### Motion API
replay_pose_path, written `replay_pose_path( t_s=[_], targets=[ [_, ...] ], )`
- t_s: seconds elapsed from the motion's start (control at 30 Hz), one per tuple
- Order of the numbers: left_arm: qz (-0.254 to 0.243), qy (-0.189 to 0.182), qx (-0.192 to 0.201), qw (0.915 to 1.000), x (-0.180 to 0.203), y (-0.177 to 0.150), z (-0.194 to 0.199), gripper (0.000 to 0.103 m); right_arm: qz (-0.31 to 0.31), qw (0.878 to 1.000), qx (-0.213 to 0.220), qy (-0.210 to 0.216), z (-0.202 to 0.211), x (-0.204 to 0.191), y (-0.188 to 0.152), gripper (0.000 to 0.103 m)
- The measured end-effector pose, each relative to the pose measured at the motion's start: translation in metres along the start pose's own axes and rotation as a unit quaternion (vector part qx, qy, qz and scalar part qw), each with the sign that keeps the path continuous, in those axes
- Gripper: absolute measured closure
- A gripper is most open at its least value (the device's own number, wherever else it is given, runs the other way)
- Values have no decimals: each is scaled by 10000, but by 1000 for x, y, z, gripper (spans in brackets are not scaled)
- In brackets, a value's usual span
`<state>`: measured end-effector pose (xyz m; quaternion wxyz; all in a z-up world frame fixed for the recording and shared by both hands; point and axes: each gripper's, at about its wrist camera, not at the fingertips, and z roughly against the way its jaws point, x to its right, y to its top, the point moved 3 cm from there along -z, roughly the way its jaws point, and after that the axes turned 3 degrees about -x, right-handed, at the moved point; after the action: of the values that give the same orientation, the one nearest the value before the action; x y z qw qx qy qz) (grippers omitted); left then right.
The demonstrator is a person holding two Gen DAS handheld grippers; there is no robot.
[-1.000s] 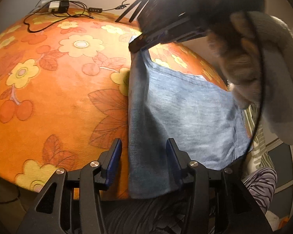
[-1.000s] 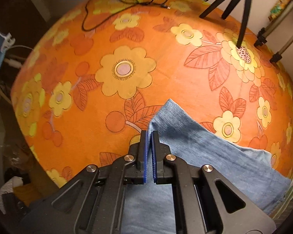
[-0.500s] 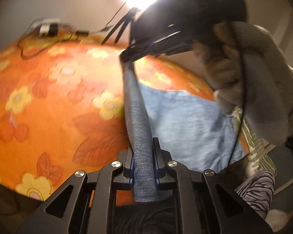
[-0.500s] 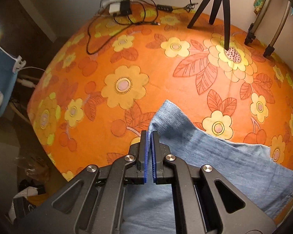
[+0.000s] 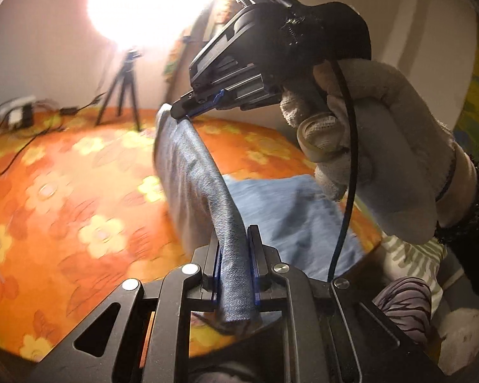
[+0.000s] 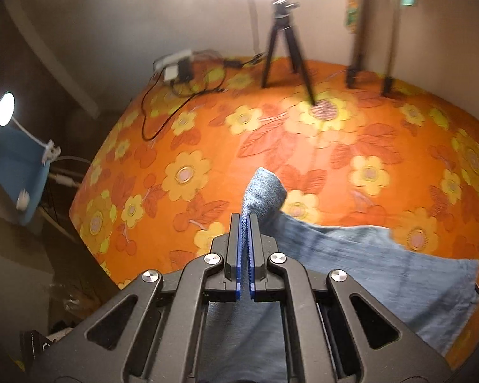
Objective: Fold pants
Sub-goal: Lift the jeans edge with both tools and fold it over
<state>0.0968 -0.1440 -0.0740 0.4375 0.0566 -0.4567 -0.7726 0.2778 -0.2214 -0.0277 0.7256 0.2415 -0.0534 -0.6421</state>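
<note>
I have the pants [image 5: 204,198] pinched in both claws. My left gripper [image 5: 234,255] is clamped tight on one end of the denim edge, the cloth bunched thick between its pads, and ahead of it and higher my right gripper [image 5: 183,113] bites the other end with its pads nearly closed. The edge runs lifted between the two, while the rest of the pants [image 6: 383,265] trails down to the right of my right claw and lies on the orange flowered tablecloth [image 6: 182,175].

To do this fold well, I judge that I should keep both ends level and the edge stretched just enough to stay straight, then carry it across over the part lying flat so the layers meet squarely. If one claw leads, the fold will likely skew. The grip at the right claw takes only a small corner, which pokes out past its tips, so I would avoid any sharp tug there.

As for room, there is broad bare cloth ahead and to the left of my right claw. Farther ahead stands a tripod [image 6: 284,41] with a cable [image 6: 163,118] and a power strip [image 6: 175,62] to its left. The table's left edge falls away beside my right claw, so I would work toward the middle.
</note>
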Motion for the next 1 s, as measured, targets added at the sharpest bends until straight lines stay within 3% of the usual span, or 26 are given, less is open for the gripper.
replay_pose_path(
  t_s=[0.33,0.43,0.53,0.57,0.67,0.87,1.0],
  targets=[
    [-754,-488,-322,9954,82,8,-57,91,-819,9944,650,-138,72,116,-30,102],
    [-910,-621,-519,9926,103,3,-78,93,-997,9931,623,-45,82,148,-41,102],
    [-1049,-680,-660,9900,114,-6,-89,94,-1140,9927,391,-19,76,174,-58,102],
    [-1057,-681,-690,9897,115,-7,-91,94,-1203,9922,310,-98,73,182,-63,97],
    [-1000,-667,-738,9900,112,-7,-96,94,-1598,9871,64,-30,56,210,-82,67],
    [-1046,-536,-793,9899,111,-11,-95,94,-1981,9779,-362,556,3,225,-105,66],
    [-1162,-461,-727,9895,114,-14,-90,94,-1978,9778,-622,308,-19,222,-108,66]
  ],
)
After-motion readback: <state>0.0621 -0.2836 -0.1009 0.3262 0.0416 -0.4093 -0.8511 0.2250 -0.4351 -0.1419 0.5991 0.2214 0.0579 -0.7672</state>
